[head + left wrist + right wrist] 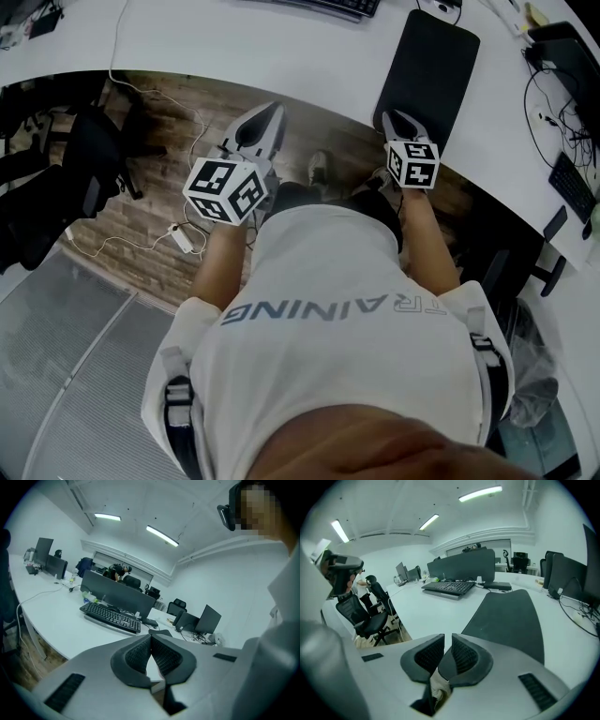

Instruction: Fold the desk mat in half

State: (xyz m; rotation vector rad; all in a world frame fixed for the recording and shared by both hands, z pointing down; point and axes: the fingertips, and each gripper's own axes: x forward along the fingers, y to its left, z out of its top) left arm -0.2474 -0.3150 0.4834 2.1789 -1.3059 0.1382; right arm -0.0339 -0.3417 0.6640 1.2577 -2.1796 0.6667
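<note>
The black desk mat (428,70) lies flat on the white desk (281,56), reaching its near edge; in the right gripper view the mat (508,618) stretches away just right of the jaws. My right gripper (398,120) hovers at the mat's near end, and its jaws (447,637) stand a narrow gap apart with nothing between them. My left gripper (265,117) is held over the floor just short of the desk edge, left of the mat. Its tips (151,637) meet and grip nothing.
A black keyboard (337,6) lies at the back of the desk, left of the mat. Cables and a second keyboard (572,183) sit at the right. A black office chair (56,178) and a white cable (141,239) are on the wooden floor at the left.
</note>
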